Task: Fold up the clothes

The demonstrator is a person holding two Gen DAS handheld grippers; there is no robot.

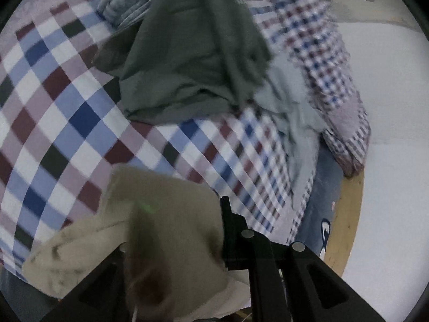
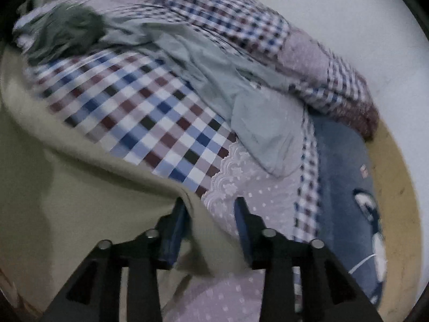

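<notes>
Both jaws seem to be on the beige cloth, though only one side is clear: the right gripper has its jaws part-spread with the cloth's edge running up between them, touching the left finger, so more of a loose hook than a real pinch. On the left gripper the cloth drapes over everything and hides one finger, so I can't tell if it's clamped. The cloth itself is bunched low at the near side of the bed, lying over the checked quilt, with a dark green garment and a pale grey-green one heaped further back, and a blue mat on the floor just beside. If it were me, I'd close the right side properly on that edge first, then pull the two corners apart until the hem runs straight before laying it flat. Keep it clear of the green pile so nothing gets dragged along.
</notes>
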